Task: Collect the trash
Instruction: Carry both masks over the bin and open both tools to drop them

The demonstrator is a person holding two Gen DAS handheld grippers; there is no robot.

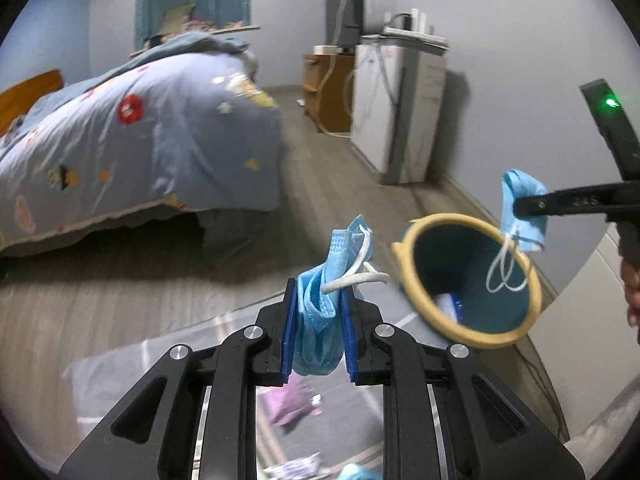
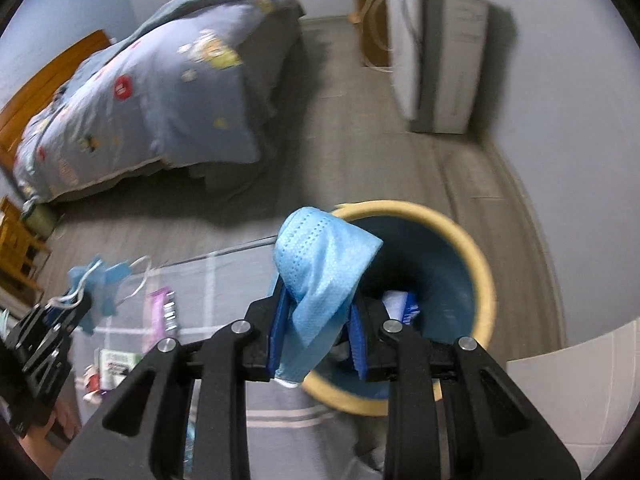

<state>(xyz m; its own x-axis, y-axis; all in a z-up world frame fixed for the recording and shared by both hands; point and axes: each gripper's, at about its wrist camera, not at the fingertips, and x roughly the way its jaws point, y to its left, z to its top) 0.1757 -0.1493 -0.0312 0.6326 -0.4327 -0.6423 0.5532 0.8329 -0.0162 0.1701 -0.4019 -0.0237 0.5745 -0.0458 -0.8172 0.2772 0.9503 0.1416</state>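
My left gripper [image 1: 318, 332] is shut on a crumpled blue face mask [image 1: 320, 312] with white ear loops, held above the grey mat. My right gripper [image 2: 316, 336] is shut on a second blue face mask [image 2: 320, 272], held over the near rim of the round bin [image 2: 486, 280], yellow-rimmed and teal inside. In the left wrist view the right gripper [image 1: 520, 204] holds its mask [image 1: 524, 208] above the bin [image 1: 416, 292]. White and blue trash [image 2: 400, 304] lies inside the bin. The left gripper [image 2: 68, 308] with its mask [image 2: 96, 280] shows at the left of the right wrist view.
A purple wrapper [image 2: 162, 312] and a white packet [image 2: 116, 362] lie on the grey mat [image 2: 232, 280]. A bed [image 1: 140, 140] with a blue duvet stands at the left. A white appliance [image 1: 396, 108] and a wooden cabinet [image 1: 326, 88] stand by the wall.
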